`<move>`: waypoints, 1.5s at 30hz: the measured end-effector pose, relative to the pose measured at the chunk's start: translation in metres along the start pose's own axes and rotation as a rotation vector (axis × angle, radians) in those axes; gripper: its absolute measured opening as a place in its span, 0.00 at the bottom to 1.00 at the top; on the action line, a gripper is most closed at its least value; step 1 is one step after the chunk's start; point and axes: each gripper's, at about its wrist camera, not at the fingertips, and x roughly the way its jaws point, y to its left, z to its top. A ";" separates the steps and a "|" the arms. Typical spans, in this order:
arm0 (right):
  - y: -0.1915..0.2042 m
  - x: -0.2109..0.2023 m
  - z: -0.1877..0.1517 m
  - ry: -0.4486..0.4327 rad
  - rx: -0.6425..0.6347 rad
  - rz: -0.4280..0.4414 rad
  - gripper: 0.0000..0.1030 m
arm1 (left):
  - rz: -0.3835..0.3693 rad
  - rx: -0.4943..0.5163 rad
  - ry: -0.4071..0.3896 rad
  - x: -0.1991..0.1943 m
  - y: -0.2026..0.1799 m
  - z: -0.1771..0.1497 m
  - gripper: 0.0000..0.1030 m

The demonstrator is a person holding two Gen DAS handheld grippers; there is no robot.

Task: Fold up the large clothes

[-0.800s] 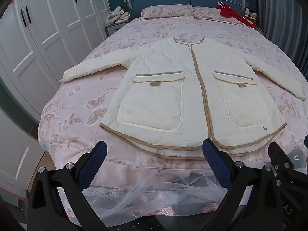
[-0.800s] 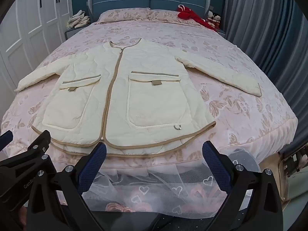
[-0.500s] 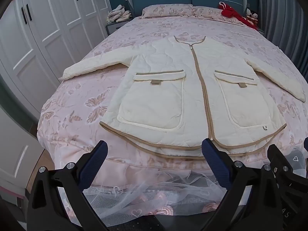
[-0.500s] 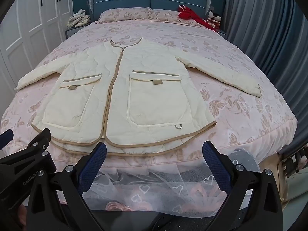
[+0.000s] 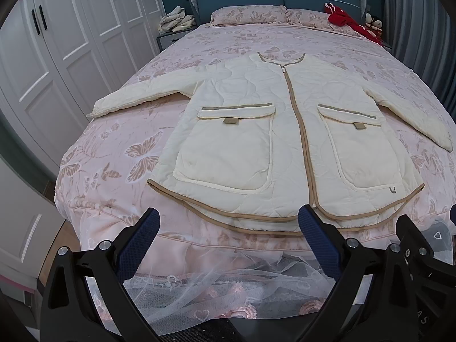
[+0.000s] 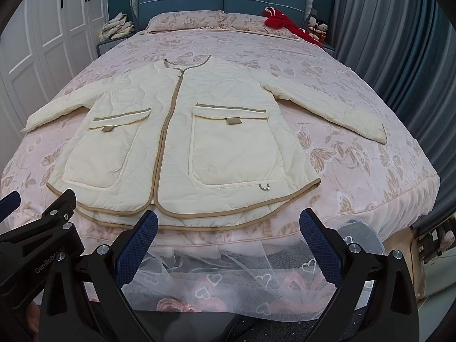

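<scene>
A white wardrobe [image 5: 57, 57] stands at the far left, then a nightstand with a heap of pale cloth [image 5: 176, 20]. The cream quilted jacket [image 5: 273, 142] lies flat, zipped and face up on the bed [image 5: 114, 171], sleeves spread to either side, its hem near the foot edge. The left hand-held gripper [image 5: 228, 245] hovers short of the hem with its jaws wide apart and nothing between them; the right hand-held gripper [image 6: 228, 245] does likewise, beside it. A red garment [image 6: 287, 25] and small dolls sit by the pillows at the right, near the curtain [image 6: 399, 57].

Risks, as I judge them: the padded cloth may slip from a shallow pinch, a jaw could snag the lace bed skirt [image 6: 228, 285] instead of the hem, and uneven lifts would skew the fold.

Readable writing: "GenRobot" on the left gripper's body in the right view; a small mark on the right pocket is illegible.
</scene>
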 end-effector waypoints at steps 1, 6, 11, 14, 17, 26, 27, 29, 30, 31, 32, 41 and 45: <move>0.000 0.000 0.000 0.001 0.000 -0.001 0.95 | 0.000 0.000 -0.001 -0.001 -0.001 0.000 0.92; -0.001 -0.002 -0.002 0.000 0.001 -0.001 0.95 | -0.005 -0.001 0.002 0.003 0.004 -0.002 0.92; 0.000 -0.002 -0.001 0.000 0.000 0.000 0.95 | -0.003 -0.003 -0.002 0.004 0.005 -0.001 0.91; 0.000 -0.002 -0.001 0.000 -0.001 -0.002 0.95 | -0.002 -0.004 -0.002 0.003 0.005 -0.001 0.91; -0.001 -0.002 -0.002 0.000 0.000 -0.001 0.95 | -0.002 -0.004 -0.003 0.003 0.005 -0.001 0.91; 0.000 -0.003 -0.002 -0.001 0.000 -0.001 0.95 | -0.002 -0.004 -0.003 0.003 0.005 -0.001 0.91; 0.000 -0.003 -0.002 -0.001 0.000 -0.001 0.95 | -0.002 -0.003 -0.004 0.003 0.005 -0.002 0.91; 0.000 -0.003 -0.002 -0.001 0.000 -0.001 0.95 | -0.003 -0.003 -0.004 0.003 0.005 -0.001 0.91; 0.000 -0.003 -0.002 -0.001 0.000 -0.002 0.95 | -0.003 -0.003 -0.004 0.003 0.005 -0.001 0.91; 0.000 -0.003 -0.002 -0.001 0.000 -0.001 0.95 | -0.002 -0.004 -0.004 0.003 0.005 -0.002 0.91; 0.000 -0.003 -0.002 -0.001 0.000 -0.002 0.95 | -0.003 -0.004 -0.004 0.003 0.005 -0.001 0.91; 0.000 -0.003 -0.002 -0.002 0.000 -0.002 0.95 | -0.002 -0.003 -0.005 0.003 0.005 -0.002 0.91; 0.000 -0.003 -0.002 -0.002 0.000 -0.002 0.95 | -0.003 -0.003 -0.005 0.003 0.005 -0.002 0.91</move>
